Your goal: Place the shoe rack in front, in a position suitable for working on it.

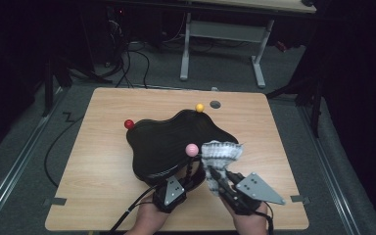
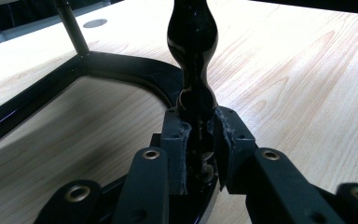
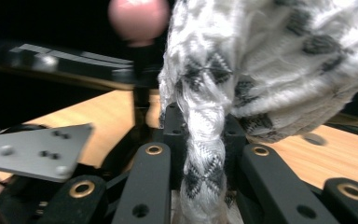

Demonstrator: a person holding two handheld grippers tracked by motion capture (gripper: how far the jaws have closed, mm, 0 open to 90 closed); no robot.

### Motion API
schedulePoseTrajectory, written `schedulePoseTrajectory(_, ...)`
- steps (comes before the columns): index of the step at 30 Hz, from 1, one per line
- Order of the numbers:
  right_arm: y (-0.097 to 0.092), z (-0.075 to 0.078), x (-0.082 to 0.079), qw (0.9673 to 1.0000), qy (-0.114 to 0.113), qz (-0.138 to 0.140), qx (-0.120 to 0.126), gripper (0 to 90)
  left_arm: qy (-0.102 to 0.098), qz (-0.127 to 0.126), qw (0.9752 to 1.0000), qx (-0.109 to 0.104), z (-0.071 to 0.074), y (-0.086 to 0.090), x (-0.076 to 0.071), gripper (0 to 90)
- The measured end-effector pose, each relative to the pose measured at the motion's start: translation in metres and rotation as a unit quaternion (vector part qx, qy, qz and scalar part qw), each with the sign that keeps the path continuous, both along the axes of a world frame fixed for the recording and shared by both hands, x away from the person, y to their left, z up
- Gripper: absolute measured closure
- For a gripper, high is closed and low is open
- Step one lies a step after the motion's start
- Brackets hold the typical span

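A black curvy stand (image 1: 176, 137) lies mid-table with three ball-topped posts: red (image 1: 129, 124), yellow (image 1: 199, 107) and pink (image 1: 192, 150). My left gripper (image 1: 189, 175) is shut on the black bulbous post (image 2: 193, 46) under the pink ball, its pads (image 2: 177, 140) clamping the post low, near the stand's rim (image 2: 121, 70). My right gripper (image 1: 216, 175) is shut on a white and grey knitted sock (image 1: 220, 155), held up just right of the pink ball. In the right gripper view the sock (image 3: 261, 56) bunches above the gripper (image 3: 205, 126), next to the pink ball (image 3: 139, 18).
A round grey hole (image 1: 215, 104) marks the wooden table (image 1: 103, 161) behind the yellow ball. Past the far edge stands a white-legged desk (image 1: 225, 34) with cables on the floor (image 1: 137, 63). Bare wood lies left and right of the stand.
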State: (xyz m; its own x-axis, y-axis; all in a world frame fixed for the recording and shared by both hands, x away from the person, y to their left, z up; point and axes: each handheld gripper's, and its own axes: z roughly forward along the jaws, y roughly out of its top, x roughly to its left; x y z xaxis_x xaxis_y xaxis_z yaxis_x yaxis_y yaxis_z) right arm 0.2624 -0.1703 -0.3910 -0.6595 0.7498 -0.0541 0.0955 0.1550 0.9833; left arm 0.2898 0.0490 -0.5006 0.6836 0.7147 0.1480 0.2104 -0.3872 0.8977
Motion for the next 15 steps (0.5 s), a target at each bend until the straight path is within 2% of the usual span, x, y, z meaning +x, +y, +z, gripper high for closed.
schedulePoseTrajectory(1,0.014,-0.003,0.0,0.9998,0.002,0.016,-0.012,79.2,-0.001,-0.002,1.0,-0.001,0.0,-0.001,-0.001,74.7)
schedulePoseTrajectory(2,0.014,-0.003,0.0,0.9998,0.002,0.016,-0.012,79.2,-0.001,-0.003,1.0,0.0,0.0,-0.001,-0.002,74.7)
schedulePoseTrajectory(4,0.026,-0.006,0.0,0.9994,0.002,0.028,-0.021,79.1,0.0,-0.003,1.0,-0.004,0.0,-0.002,-0.002,74.7)
schedulePoseTrajectory(6,0.026,-0.005,0.0,0.9993,0.001,0.028,-0.023,79.1,0.001,-0.005,1.0,-0.001,0.0,-0.002,-0.002,74.7)
schedulePoseTrajectory(9,0.009,0.0,0.0,0.9998,0.002,0.018,-0.009,79.2,0.001,-0.007,1.0,0.0,0.0,-0.002,-0.001,74.7)
schedulePoseTrajectory(10,-0.008,0.002,-0.002,1.0,-0.001,0.003,0.001,79.1,0.004,-0.007,1.0,-0.002,0.0,-0.002,-0.001,74.7)
schedulePoseTrajectory(15,-0.035,0.004,-0.001,0.9994,-0.002,-0.03,0.015,79.0,0.007,-0.005,1.0,-0.001,0.001,-0.001,-0.002,74.8)
